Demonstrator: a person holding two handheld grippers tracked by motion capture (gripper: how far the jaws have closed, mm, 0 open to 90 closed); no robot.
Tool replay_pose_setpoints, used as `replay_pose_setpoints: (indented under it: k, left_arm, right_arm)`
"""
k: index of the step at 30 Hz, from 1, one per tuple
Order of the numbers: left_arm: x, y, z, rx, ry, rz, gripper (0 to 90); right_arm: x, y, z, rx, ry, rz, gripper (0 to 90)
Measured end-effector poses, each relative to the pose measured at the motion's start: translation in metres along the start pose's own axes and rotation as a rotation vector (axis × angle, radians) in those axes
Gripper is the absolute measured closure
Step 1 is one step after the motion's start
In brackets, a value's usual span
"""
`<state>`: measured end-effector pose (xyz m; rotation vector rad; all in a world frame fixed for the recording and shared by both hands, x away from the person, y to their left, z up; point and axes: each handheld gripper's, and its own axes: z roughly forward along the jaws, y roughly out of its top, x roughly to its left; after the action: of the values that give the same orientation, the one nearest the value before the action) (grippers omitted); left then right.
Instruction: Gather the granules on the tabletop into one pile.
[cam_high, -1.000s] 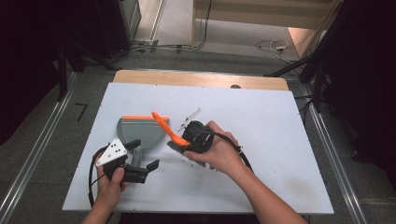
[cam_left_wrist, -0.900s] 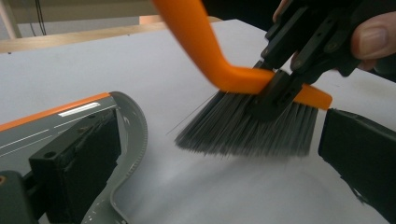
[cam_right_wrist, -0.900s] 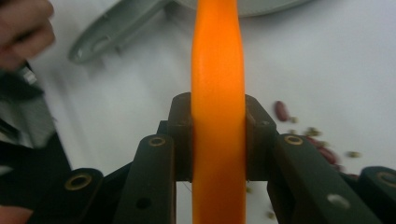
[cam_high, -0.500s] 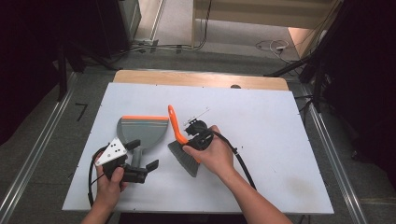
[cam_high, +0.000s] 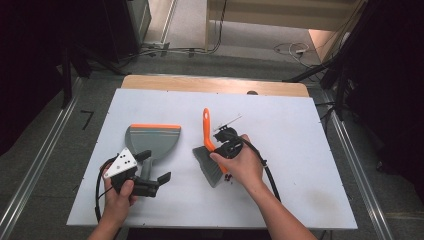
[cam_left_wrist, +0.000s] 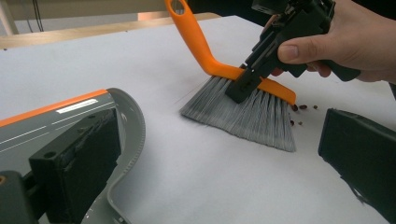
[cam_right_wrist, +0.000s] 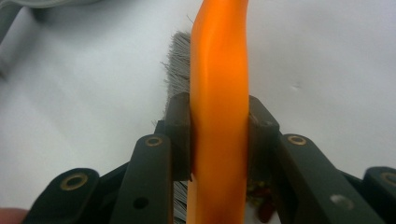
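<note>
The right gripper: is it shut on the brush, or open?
Shut. The right gripper has its jaws pressed against both sides of the brush at its orange back.

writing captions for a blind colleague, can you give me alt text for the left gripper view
The right gripper clamps an orange brush whose grey bristles rest on a white table, with small dark crumbs beside them. In the foreground, the left gripper's open jaws frame the scene, one over a grey dustpan.
</note>
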<state>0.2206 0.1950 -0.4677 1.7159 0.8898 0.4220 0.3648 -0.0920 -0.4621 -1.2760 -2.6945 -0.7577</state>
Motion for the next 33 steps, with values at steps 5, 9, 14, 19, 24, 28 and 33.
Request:
replay_pose_setpoints:
  k: [5, 9, 14, 19, 24, 28, 33]
  left_arm:
    - [0.000, 0.000, 0.000, -0.002, 0.001, -0.001, 0.0]
    - [0.000, 0.000, 0.000, -0.001, 0.000, 0.000, 0.0]
    - [0.000, 0.000, 0.000, -0.001, 0.000, -0.002, 0.0]
    - [0.000, 0.000, 0.000, -0.001, -0.001, -0.001, 0.0]
    - [0.000, 0.000, 0.000, 0.001, 0.000, -0.001, 0.0]
    - [0.000, 0.000, 0.001, 0.002, -0.001, -0.001, 0.0]
    - [-0.001, 0.000, 0.001, 0.004, -0.001, 0.001, 0.0]
  right_arm:
    - [-0.012, -0.005, -0.006, -0.005, -0.007, 0.032, 66.5]
    - [-0.020, -0.008, -0.010, -0.009, -0.022, 0.043, 66.5]
    - [-0.031, -0.011, -0.015, -0.011, -0.028, 0.072, 66.5]
    - [-0.041, -0.015, -0.020, -0.016, -0.030, 0.089, 66.5]
    - [-0.049, -0.019, -0.025, -0.022, -0.040, 0.107, 66.5]
    - [-0.055, -0.021, -0.028, -0.028, -0.045, 0.120, 66.5]
    - [-0.060, -0.020, -0.031, -0.048, -0.008, 0.128, 66.9]
